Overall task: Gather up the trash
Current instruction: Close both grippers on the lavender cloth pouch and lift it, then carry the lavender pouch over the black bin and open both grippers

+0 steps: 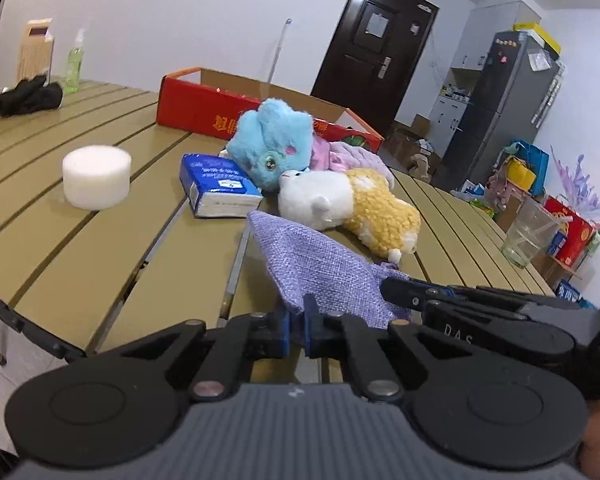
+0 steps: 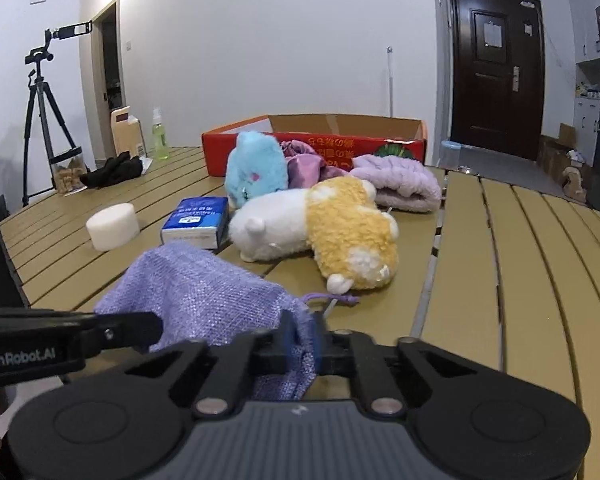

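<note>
Two grippers pinch one purple drawstring pouch [image 1: 320, 264] at its mouth, near the front edge of the slatted desk [image 1: 80, 248]. The left gripper [image 1: 297, 322] has its jaws pressed together on one edge of the fabric; the right gripper [image 2: 303, 344] has its jaws clamped on the opposite edge, beside the drawstring [image 2: 332, 300]. Gripping two opposed points of the rim suggests the intent is to pull the mouth open so the pouch can take in items. Beyond it, close together, lie a yellow-and-white plush [image 2: 324, 228], a blue plush [image 1: 272, 140], a blue tissue pack [image 1: 220, 188] and a white foam cylinder [image 1: 97, 176], probably what is to be collected. A red cardboard box [image 2: 312, 148] stands open behind them.
</note>
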